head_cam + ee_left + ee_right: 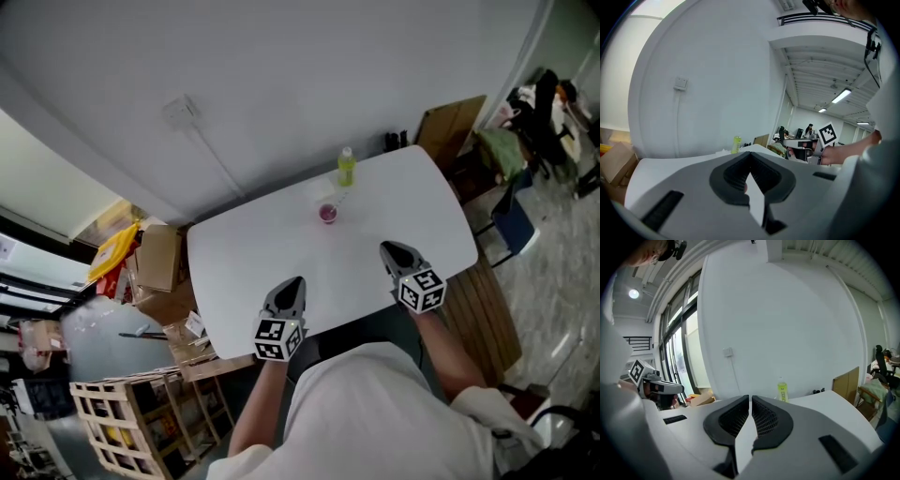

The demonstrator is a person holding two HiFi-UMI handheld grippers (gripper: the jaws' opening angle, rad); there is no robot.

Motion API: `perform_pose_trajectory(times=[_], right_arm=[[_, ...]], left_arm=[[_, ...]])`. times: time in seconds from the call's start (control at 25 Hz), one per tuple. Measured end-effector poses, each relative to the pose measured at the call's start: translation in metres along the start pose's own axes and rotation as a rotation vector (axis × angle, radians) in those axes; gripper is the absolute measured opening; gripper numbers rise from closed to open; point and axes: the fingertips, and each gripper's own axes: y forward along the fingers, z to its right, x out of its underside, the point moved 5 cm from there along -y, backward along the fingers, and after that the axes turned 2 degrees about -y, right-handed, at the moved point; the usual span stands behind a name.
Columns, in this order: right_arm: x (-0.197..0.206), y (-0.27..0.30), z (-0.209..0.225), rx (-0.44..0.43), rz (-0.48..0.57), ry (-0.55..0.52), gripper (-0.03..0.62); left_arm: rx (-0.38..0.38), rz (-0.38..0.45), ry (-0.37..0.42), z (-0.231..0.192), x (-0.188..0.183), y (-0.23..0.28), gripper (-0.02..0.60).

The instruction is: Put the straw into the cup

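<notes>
On the white table, a small clear cup with pink at its bottom stands toward the far side. A thin pale straw seems to lie between it and a yellow-green bottle; it is too faint to be sure. My left gripper hovers at the near edge, shut with nothing in it. My right gripper is over the near right part, also shut and holding nothing. Both are well short of the cup. The bottle shows past the left jaws, and the same bottle past the right ones.
Cardboard boxes and a wooden crate crowd the floor at the left. A cardboard sheet leans behind the table's far right corner. A slatted wooden bench sits under the right end, with chairs beyond.
</notes>
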Motion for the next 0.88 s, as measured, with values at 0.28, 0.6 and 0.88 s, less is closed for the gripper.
perform_pose_trajectory(times=[0.28,0.6,0.88], right_arm=[[0.008,-0.023,-0.036,0.009,-0.018,-0.039,0.043],[0.017,-0.053,-0.06,0.046,-0.021,-0.049,0.043],[0.012,-0.071,-0.054,0.014,-0.002,-0.049,0.043]], left_arm=[[0.034,0.011,-0.009,0.002,0.009,-0.022,0.002],[0.063,0.006,-0.011,0.014,0.021,-0.038,0.002],[0.096,0.039,0.021,0.041,0.018,-0.048,0.002]])
